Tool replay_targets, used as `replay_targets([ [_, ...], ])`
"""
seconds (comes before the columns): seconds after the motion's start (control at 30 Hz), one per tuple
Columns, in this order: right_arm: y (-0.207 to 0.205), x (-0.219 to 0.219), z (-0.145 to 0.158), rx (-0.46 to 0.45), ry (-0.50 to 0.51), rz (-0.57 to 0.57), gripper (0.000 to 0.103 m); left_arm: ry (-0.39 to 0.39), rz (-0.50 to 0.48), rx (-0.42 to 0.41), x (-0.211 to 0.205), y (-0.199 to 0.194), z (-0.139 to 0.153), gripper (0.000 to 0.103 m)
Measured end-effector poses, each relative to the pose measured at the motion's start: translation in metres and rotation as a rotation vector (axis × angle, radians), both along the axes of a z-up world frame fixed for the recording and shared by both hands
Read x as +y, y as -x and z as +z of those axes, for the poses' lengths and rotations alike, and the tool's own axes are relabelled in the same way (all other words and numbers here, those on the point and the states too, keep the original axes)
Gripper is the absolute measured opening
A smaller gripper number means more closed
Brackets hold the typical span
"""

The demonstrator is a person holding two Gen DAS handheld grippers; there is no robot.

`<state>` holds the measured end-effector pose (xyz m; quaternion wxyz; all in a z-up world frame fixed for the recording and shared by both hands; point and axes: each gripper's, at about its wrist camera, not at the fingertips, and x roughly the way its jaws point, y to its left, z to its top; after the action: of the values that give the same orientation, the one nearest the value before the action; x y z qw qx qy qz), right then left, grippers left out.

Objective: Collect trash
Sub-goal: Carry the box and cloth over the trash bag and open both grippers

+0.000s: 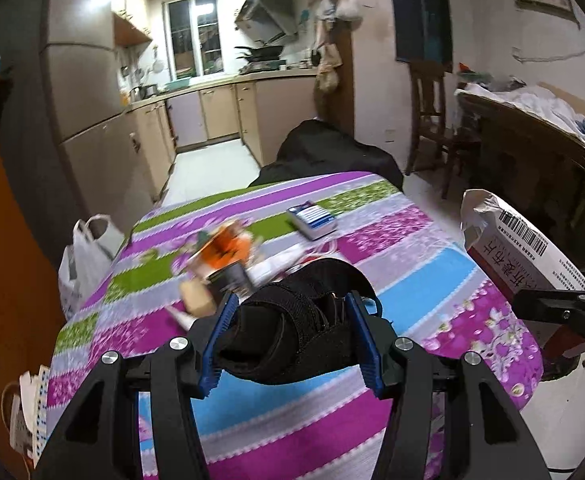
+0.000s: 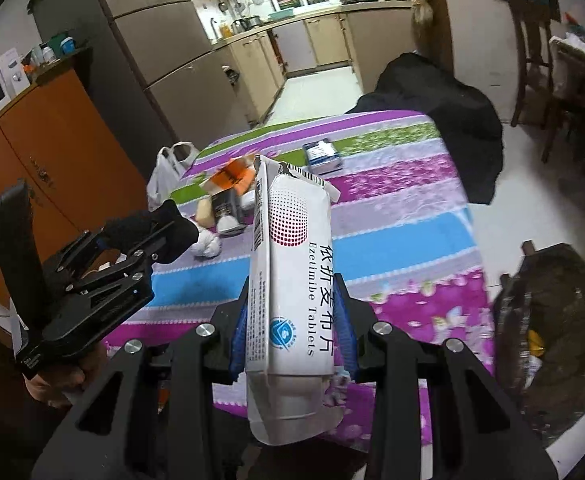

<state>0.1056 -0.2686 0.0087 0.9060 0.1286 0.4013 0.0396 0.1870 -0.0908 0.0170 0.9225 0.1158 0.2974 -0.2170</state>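
Note:
In the left wrist view my left gripper [image 1: 292,304] is shut on a black fabric strap with hook-and-loop bands [image 1: 288,332], held above the table. My right gripper [image 2: 292,292] is shut on a white "Ezetimibe Tablets" box [image 2: 292,248], its torn flaps open at both ends. The same box [image 1: 520,248] shows at the right of the left view. On the striped floral tablecloth [image 2: 404,240] lies a pile: an orange packet [image 1: 224,248], a dark can [image 2: 222,204], crumpled white tissue [image 2: 206,246]. A blue-and-white box [image 1: 312,220] lies farther back.
A white plastic bag [image 1: 88,256] hangs beside the table's left edge. A white bin with a dark liner [image 2: 552,320] stands at the right of the table. A black covered bulk [image 2: 432,92] sits behind the table; an orange cabinet [image 2: 52,152] stands left.

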Motion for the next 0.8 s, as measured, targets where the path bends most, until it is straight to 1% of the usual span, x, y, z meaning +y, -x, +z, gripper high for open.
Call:
replay_targets([
  [0.13,0.007,-0.018,0.010,-0.005,0.023,-0.030,0.035,-0.011,-0.038,-0.008,-0.027,0.001,0.004,0.056],
  [0.33,0.015,-0.045,0.017,-0.004,0.029,-0.079,0.035,-0.025,-0.087,-0.001,-0.064,0.002,0.005,0.056],
  [0.53,0.024,-0.074,0.015,0.021,0.038,-0.137,0.035,-0.035,-0.151,0.009,-0.102,0.002,0.004,0.056],
  [0.8,0.043,-0.120,0.013,0.039,0.049,-0.232,0.035,-0.072,-0.266,0.013,-0.172,0.013,-0.003,0.056],
])
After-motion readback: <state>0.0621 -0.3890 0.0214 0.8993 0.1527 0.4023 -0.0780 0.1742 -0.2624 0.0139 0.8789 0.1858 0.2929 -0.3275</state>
